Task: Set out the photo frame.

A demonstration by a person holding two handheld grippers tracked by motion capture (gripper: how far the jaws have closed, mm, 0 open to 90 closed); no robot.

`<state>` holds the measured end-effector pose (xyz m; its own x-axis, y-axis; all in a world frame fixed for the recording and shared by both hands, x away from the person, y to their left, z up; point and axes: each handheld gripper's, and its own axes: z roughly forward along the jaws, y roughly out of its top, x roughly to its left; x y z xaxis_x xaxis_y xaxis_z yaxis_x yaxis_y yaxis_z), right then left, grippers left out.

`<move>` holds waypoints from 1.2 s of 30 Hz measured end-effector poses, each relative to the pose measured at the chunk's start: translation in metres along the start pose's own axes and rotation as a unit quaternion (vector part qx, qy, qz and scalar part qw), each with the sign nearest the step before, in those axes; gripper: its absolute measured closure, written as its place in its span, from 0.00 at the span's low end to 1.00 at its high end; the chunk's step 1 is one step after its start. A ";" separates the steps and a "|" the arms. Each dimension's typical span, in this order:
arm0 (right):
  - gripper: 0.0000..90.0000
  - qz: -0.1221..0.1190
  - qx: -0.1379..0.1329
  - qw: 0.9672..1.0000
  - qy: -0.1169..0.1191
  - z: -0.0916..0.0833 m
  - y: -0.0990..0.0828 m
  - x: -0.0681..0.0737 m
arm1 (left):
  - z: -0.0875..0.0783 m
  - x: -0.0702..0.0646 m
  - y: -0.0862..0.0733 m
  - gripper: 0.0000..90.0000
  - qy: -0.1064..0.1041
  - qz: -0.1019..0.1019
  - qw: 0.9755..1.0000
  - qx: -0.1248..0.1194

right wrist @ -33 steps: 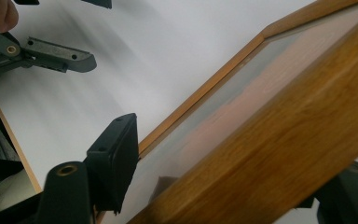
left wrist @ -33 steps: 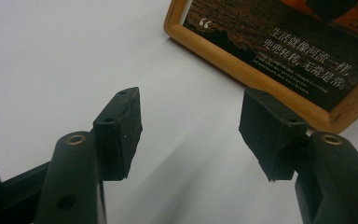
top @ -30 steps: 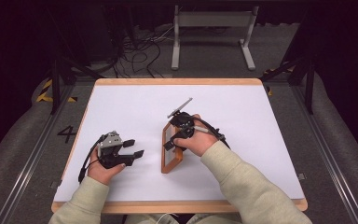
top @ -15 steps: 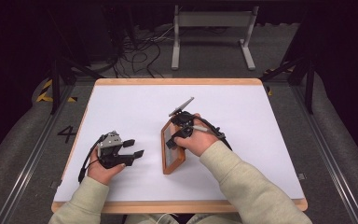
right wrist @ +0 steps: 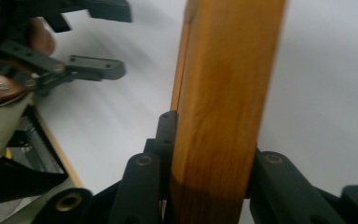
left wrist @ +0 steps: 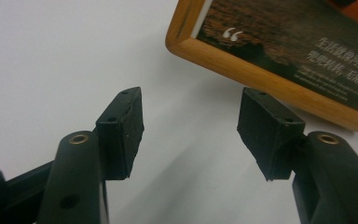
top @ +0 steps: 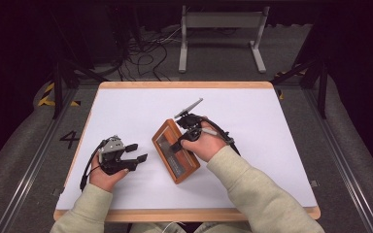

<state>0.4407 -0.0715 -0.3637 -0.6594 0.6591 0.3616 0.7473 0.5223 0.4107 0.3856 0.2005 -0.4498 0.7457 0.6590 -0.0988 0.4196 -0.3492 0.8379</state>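
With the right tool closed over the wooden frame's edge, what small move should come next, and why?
Probably a small lift of the right tool: its jaws have just been closing and now clamp the edge of the wooden frame, seemingly near flat on the table. The left tool waits open beside it.

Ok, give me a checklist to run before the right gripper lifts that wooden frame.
1. Right gripper jaws, which have just been closing, straddle the wooden frame edge: ok.
2. Pads pressing firmly on both faces: cannot tell; the wood hides the contact in the right gripper view.
3. Left gripper open, holding nothing: ok.
4. Left gripper apart from the frame: ok.
5. Frame flat on the white table: not ok; it looks tilted.
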 end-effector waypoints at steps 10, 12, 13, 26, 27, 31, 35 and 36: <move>0.84 -0.129 0.013 0.991 -0.033 -0.021 0.005 0.026 | -0.002 0.000 0.000 0.46 0.003 0.001 1.000 -0.005; 0.84 -0.167 0.024 0.985 -0.044 -0.028 0.006 0.030 | -0.002 0.000 0.000 0.46 0.003 0.003 1.000 -0.004; 0.84 -0.203 0.041 0.977 -0.058 -0.034 0.008 0.034 | -0.002 0.001 0.000 0.46 0.002 0.002 1.000 -0.004; 0.84 -0.338 0.102 0.934 -0.050 -0.061 0.009 0.031 | -0.002 0.001 -0.001 0.46 0.002 0.003 1.000 -0.004; 0.84 -0.345 0.107 0.931 -0.048 -0.063 0.009 0.030 | -0.002 0.000 -0.001 0.46 0.003 0.001 1.000 -0.003; 0.84 -0.363 0.119 0.923 -0.046 -0.066 0.010 0.024 | -0.001 0.000 -0.001 0.46 0.001 -0.002 1.000 -0.003; 0.84 -0.371 0.136 0.918 -0.043 -0.066 0.009 0.016 | -0.001 0.000 -0.001 0.46 -0.003 0.002 1.000 0.002; 0.84 -0.373 0.140 0.916 -0.043 -0.065 0.009 0.014 | -0.001 0.000 -0.001 0.46 -0.003 0.002 1.000 0.001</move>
<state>0.4331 -0.0929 -0.3005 -0.9954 0.0961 -0.0044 0.0910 0.9554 0.2811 0.3849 0.2017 -0.4502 0.7500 0.6540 -0.0991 0.4185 -0.3532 0.8367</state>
